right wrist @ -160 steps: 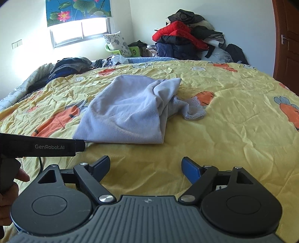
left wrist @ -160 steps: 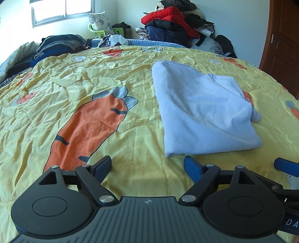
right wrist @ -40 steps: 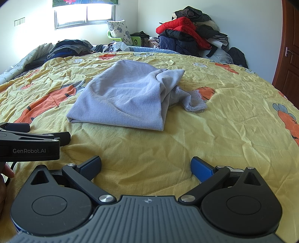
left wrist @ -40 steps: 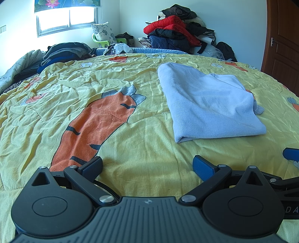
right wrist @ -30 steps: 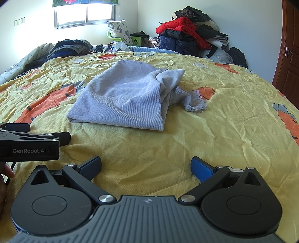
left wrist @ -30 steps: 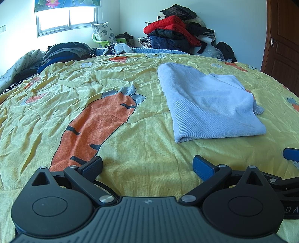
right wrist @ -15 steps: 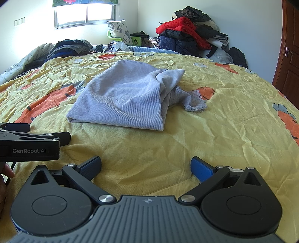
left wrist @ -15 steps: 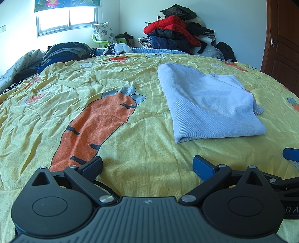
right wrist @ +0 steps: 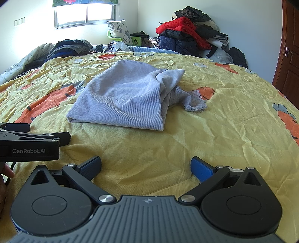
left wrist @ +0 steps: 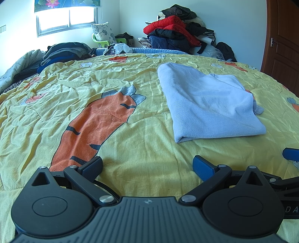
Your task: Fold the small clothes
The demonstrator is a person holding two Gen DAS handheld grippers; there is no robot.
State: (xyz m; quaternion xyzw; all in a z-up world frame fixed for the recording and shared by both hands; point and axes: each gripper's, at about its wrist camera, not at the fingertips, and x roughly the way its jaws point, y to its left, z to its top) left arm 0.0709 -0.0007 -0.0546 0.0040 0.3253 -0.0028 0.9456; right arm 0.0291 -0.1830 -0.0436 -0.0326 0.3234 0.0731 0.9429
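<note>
Sweater (left wrist: 209,104) beyond left gripper (left wrist: 147,166)

Daylight pours in from the window (left wrist: 68,17), which is blown out to white. The bedspread (left wrist: 130,78) is evenly bright, with soft shadows. Both views are sharp, with fisheye bending at the edges.
</note>
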